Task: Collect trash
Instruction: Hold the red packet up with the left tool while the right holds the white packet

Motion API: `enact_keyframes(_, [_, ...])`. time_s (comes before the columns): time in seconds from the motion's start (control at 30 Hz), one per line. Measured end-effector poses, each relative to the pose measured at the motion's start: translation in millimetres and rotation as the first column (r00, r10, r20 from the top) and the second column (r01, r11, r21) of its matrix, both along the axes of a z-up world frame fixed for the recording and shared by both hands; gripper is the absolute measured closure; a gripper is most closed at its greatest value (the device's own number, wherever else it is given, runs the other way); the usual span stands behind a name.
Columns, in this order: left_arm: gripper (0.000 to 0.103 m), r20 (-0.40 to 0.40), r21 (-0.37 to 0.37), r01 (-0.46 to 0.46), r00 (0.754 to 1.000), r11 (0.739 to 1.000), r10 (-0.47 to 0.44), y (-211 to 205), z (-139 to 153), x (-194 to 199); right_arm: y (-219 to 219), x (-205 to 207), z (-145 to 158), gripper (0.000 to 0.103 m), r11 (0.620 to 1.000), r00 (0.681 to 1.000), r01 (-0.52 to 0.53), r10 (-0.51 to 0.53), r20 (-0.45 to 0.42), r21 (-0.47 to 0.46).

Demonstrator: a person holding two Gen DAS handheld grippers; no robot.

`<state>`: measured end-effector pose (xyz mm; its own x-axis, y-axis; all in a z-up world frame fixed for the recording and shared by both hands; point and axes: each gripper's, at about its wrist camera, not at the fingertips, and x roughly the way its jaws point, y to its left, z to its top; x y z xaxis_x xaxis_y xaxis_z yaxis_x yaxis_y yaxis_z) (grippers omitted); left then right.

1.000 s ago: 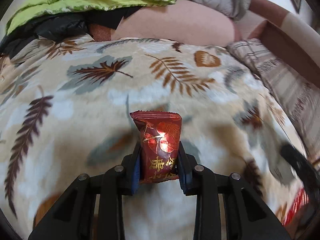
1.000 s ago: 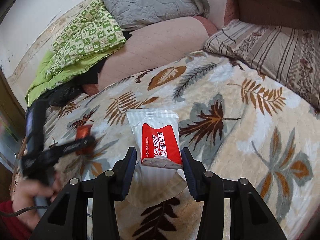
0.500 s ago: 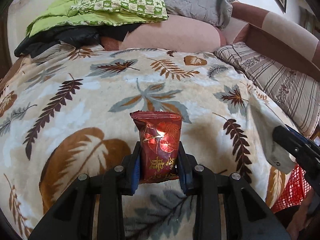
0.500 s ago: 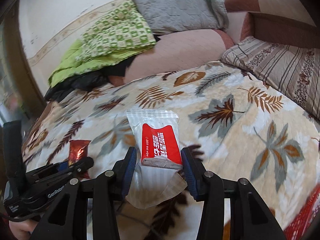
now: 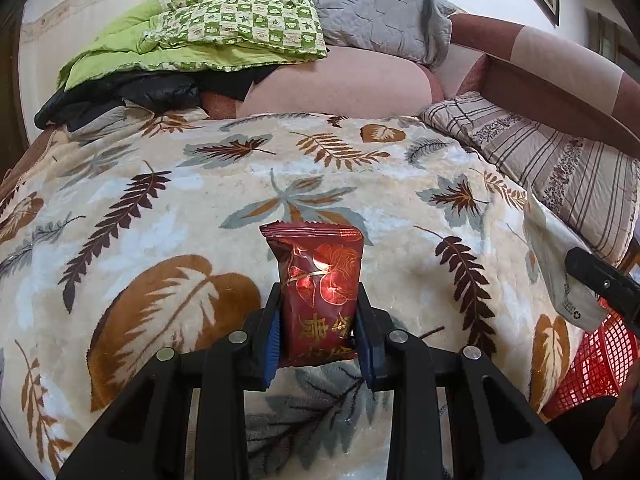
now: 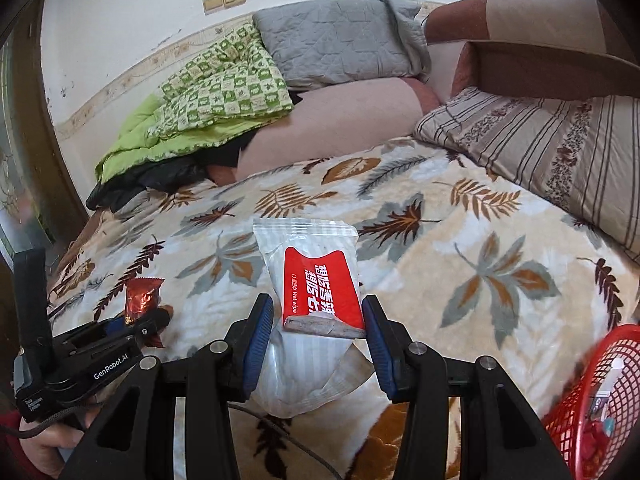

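Observation:
My left gripper is shut on a dark red snack wrapper with gold print and holds it above the leaf-patterned blanket. My right gripper is shut on a white and red wet wipe packet, also held above the blanket. The left gripper with its red wrapper shows at the left in the right wrist view. The wipe packet shows at the right edge of the left wrist view. A red mesh basket with some trash inside sits at the lower right.
A green checked quilt, a grey pillow, a pink bolster and black clothes lie at the head of the bed. A striped pillow lies along the right side. The basket also shows in the left wrist view.
Both grippers have pulled back from the bed with their packets still held. The red basket has come into view at the lower right of the right wrist view.

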<state>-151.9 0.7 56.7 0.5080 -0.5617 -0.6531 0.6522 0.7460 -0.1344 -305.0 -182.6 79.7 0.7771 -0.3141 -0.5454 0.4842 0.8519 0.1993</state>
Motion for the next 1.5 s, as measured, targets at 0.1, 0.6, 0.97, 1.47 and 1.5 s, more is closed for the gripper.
enact_keyframes(0.1, [0.073, -0.001, -0.001, -0.001, 1.000, 1.000, 0.001, -0.3, -0.6, -0.2, 2.0, 0.7, -0.6, 0.053, 1.000, 1.000, -0.003, 0.003, -0.008, -0.010])
enact_keyframes(0.6, [0.073, -0.004, 0.003, -0.004, 1.000, 1.000, 0.004, -4.0, -1.9, 0.9, -3.2, -0.4, -4.6, 0.053, 1.000, 1.000, 0.011, -0.011, 0.002, 0.027])
enact_keyframes(0.97, [0.073, 0.001, 0.001, -0.005, 1.000, 1.000, 0.005, -5.0, -1.9, -0.1, -4.0, -0.5, -5.0, 0.053, 1.000, 1.000, 0.012, -0.012, 0.002, 0.029])
enact_keyframes(1.47, [0.073, 0.043, 0.006, 0.001, 0.999, 1.000, -0.001, -5.6, 1.6, -3.7, 1.1, 5.1, -6.0, 0.053, 1.000, 1.000, 0.005, -0.005, -0.017, 0.020])
enact_keyframes(1.5, [0.073, 0.044, 0.006, 0.001, 0.999, 1.000, -0.001, -5.6, 1.6, -3.8, 1.4, 5.9, -6.6, 0.053, 1.000, 1.000, 0.005, -0.004, -0.018, 0.019])
